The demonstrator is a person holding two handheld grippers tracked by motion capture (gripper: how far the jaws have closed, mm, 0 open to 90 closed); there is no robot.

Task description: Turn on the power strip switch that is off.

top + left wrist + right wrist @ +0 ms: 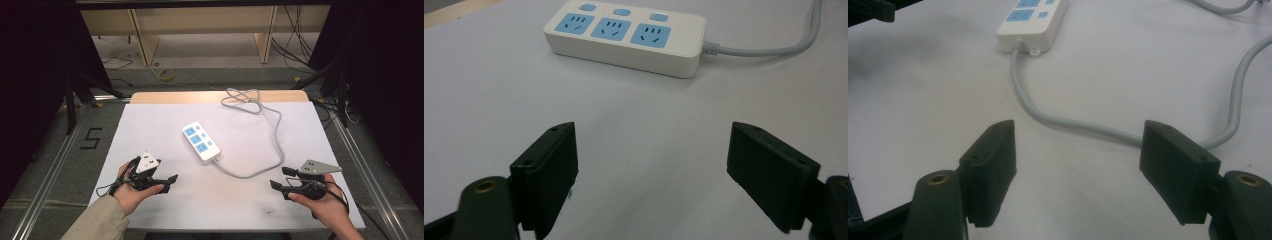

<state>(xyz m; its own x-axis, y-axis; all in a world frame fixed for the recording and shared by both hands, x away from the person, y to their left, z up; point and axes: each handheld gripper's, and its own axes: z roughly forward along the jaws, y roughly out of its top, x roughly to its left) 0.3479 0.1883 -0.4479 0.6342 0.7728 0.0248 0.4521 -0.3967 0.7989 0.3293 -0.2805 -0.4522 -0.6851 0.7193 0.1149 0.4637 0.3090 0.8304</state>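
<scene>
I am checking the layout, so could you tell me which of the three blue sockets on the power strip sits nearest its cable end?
The blue socket beside the grey cable exit on the power strip; the other two lie farther along.

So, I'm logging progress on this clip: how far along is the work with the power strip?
Nothing looks done yet: the power strip lies untouched mid-table, its grey cord trailing loose. In hand: the left gripper and the right gripper are both open and empty, aimed toward the strip from the near table edge. Left: reaching and gripping the strip or cord, and whatever handling follows.
</scene>
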